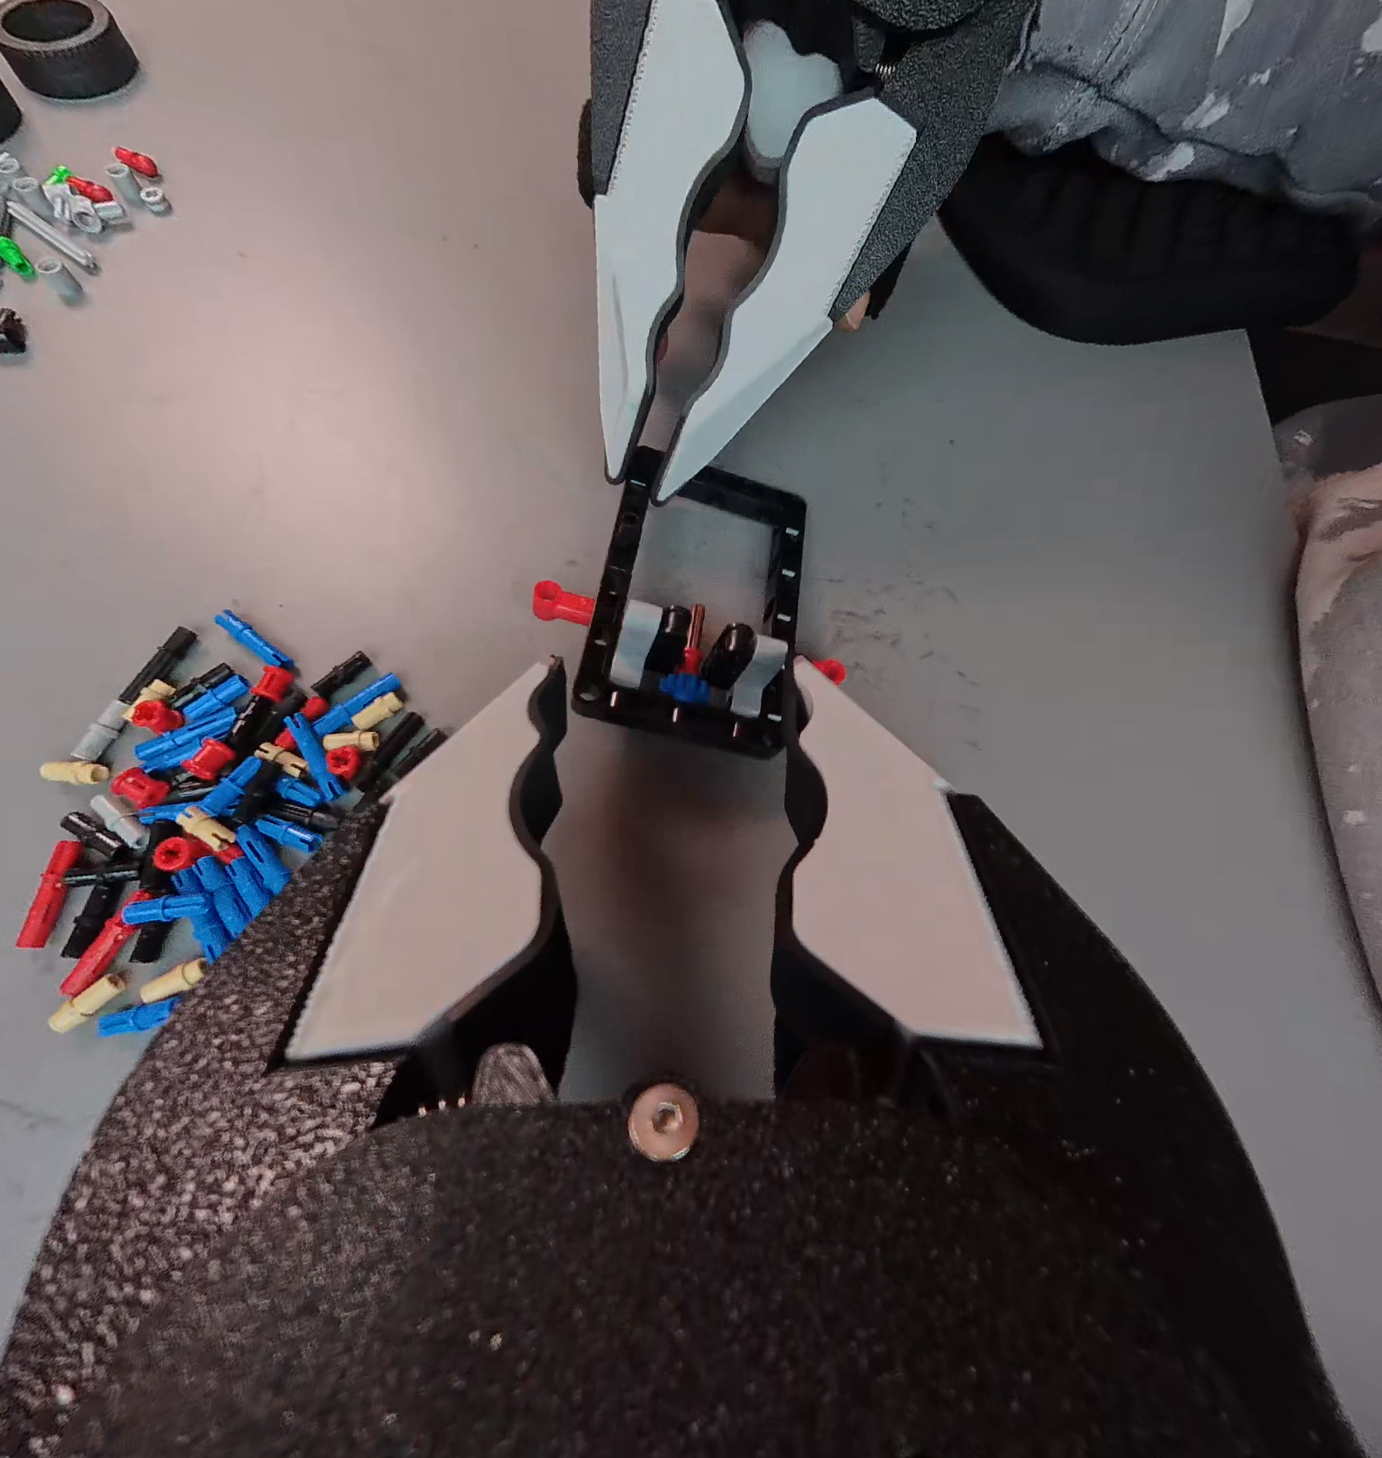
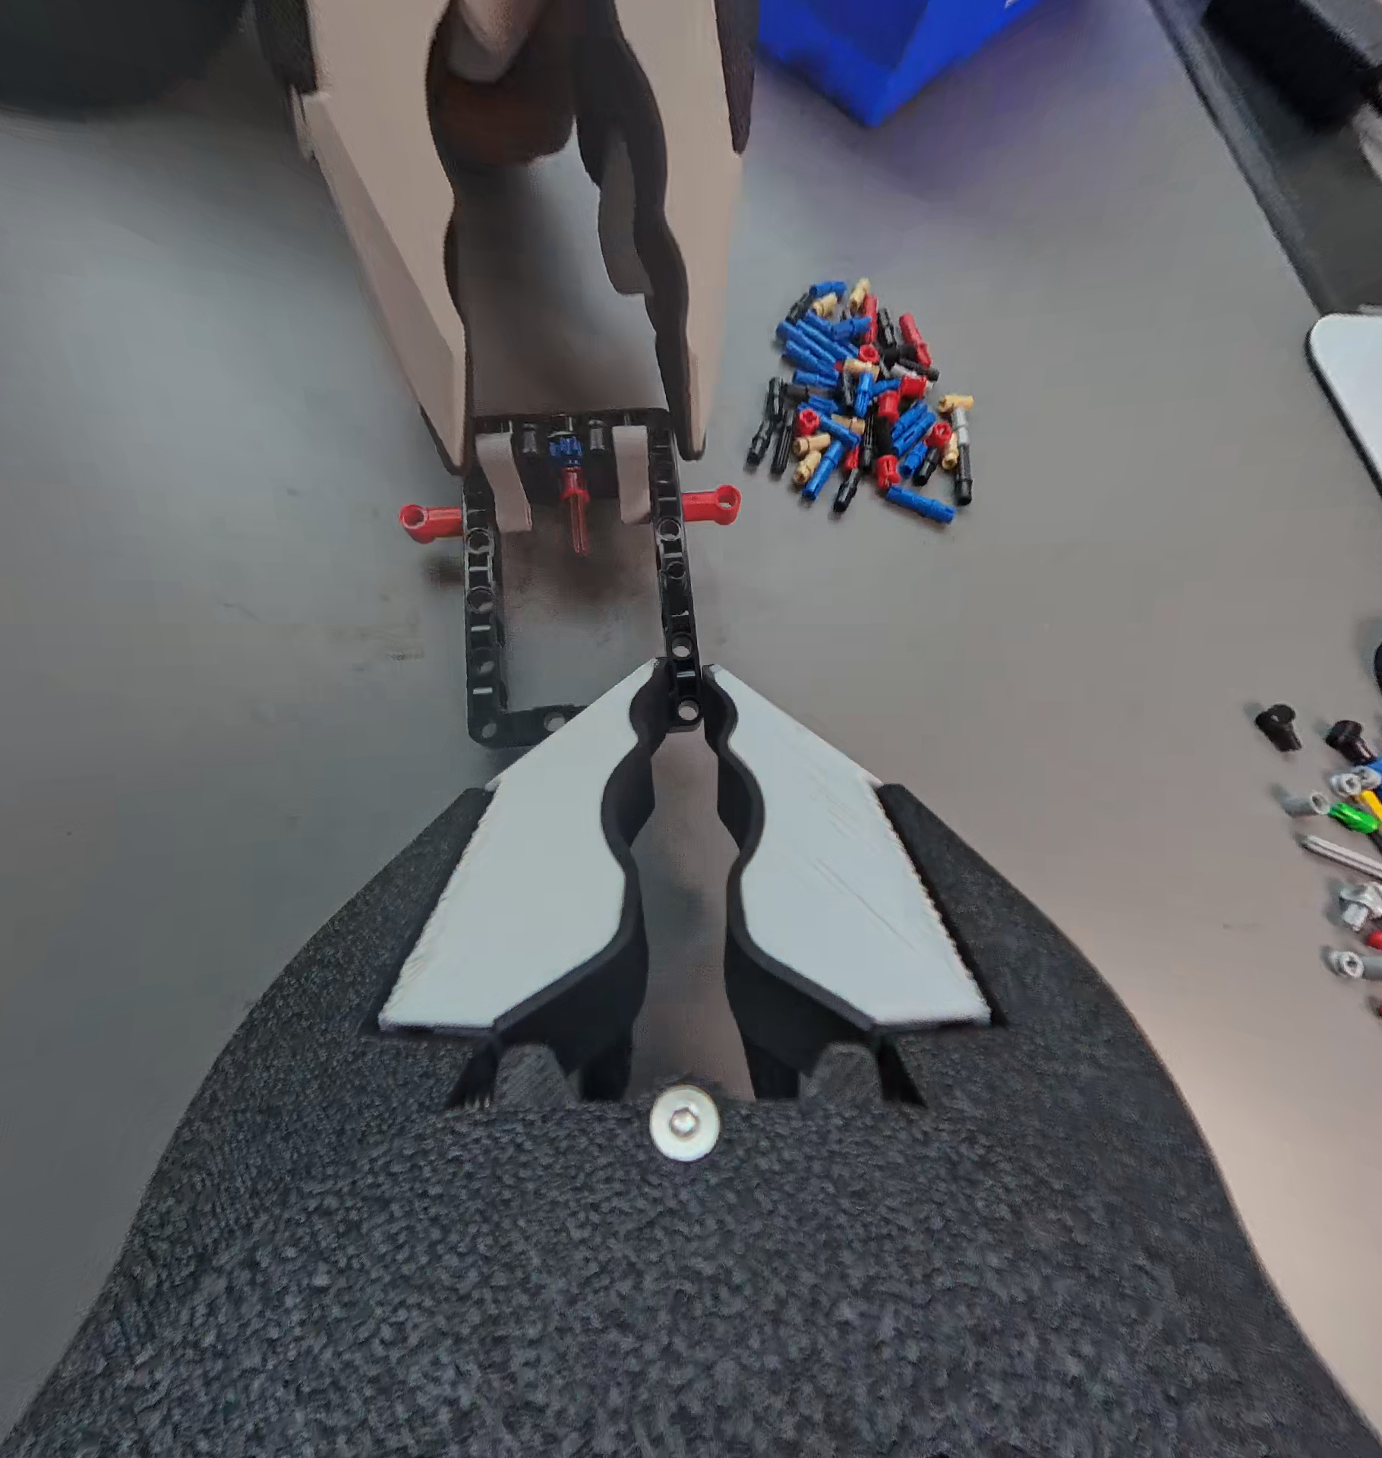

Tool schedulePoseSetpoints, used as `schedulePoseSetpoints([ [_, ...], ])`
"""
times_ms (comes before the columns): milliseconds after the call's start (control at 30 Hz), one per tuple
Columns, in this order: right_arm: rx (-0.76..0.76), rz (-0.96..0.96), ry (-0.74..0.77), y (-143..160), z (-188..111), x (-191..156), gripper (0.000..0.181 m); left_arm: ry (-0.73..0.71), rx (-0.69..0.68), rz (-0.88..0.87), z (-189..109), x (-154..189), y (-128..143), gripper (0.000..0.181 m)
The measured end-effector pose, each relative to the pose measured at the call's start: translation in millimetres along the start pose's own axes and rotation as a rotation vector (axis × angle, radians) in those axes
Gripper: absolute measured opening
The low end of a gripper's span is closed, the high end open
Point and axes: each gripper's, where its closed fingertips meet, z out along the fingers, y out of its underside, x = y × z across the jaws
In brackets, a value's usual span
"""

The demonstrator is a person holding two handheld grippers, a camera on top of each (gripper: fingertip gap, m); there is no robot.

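Observation:
A black rectangular beam frame (image 1: pixel 782 552) lies on the grey table and also shows in the right wrist view (image 2: pixel 483 615). At one end it carries grey pieces, a red axle (image 1: pixel 692 639) with a small blue gear (image 2: pixel 565 450), and a red pin (image 1: pixel 562 603) sticking out of each long side. My left gripper (image 1: pixel 676 678) straddles that end, its jaws pressed on the frame's two outer sides. My right gripper (image 2: pixel 681 690) is shut on one long beam near the opposite corner. It reaches in from the top of the left wrist view (image 1: pixel 640 481).
A pile of blue, black, red and tan pins (image 1: pixel 214 805) lies beside the frame (image 2: pixel 869 394). Small grey, green and yellow parts (image 2: pixel 1374 868) and black tyres (image 1: pixel 64 39) lie further off. A blue bin (image 2: pixel 885 47) stands at the back. A person's dark sleeve (image 1: pixel 1145 252) is close by. The gap from one gripper's tips to the other's is roughly 6 cm.

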Motion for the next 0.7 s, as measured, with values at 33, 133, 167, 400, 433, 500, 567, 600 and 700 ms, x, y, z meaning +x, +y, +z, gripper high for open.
schedulePoseSetpoints([
  [33, 0.046, -0.01, 0.01, -8, -3, 0, 0.007, 0.009, 0.01, -0.019, -1, 0, -1, 0.057],
  [133, 0.1, -0.016, -0.003, -18, -7, -6, 0.007, 0.08, 0.017, -0.065, -5, 7, -1, 0.062],
  [167, 0.072, -0.019, -0.009, -13, -5, -7, 0.007, 0.083, -0.001, -0.072, -5, 7, 2, 0.06],
  [400, 0.105, 0.063, -0.064, -11, -10, 2, 0.02, 0.046, -0.079, -0.06, 2, 7, 13, 0.053],
  [433, 0.122, 0.094, -0.045, -13, -15, 15, 0.022, 0.043, -0.077, -0.063, 2, 7, 13, 0.053],
  [500, 0.135, 0.136, 0.065, -11, -26, 59, 0.018, 0.039, -0.077, -0.059, 1, 6, 13, 0.053],
  [567, 0.054, 0.125, 0.179, 3, -31, 111, 0.014, 0.048, -0.082, -0.053, 2, 9, 14, 0.053],
  [600, 0.007, 0.105, 0.216, 10, -31, 136, 0.012, 0.051, -0.086, -0.053, 2, 9, 14, 0.053],
  [700, -0.123, 0.103, 0.214, 29, -18, 199, 0.007, 0.076, -0.093, -0.049, 2, 13, 16, 0.053],
])
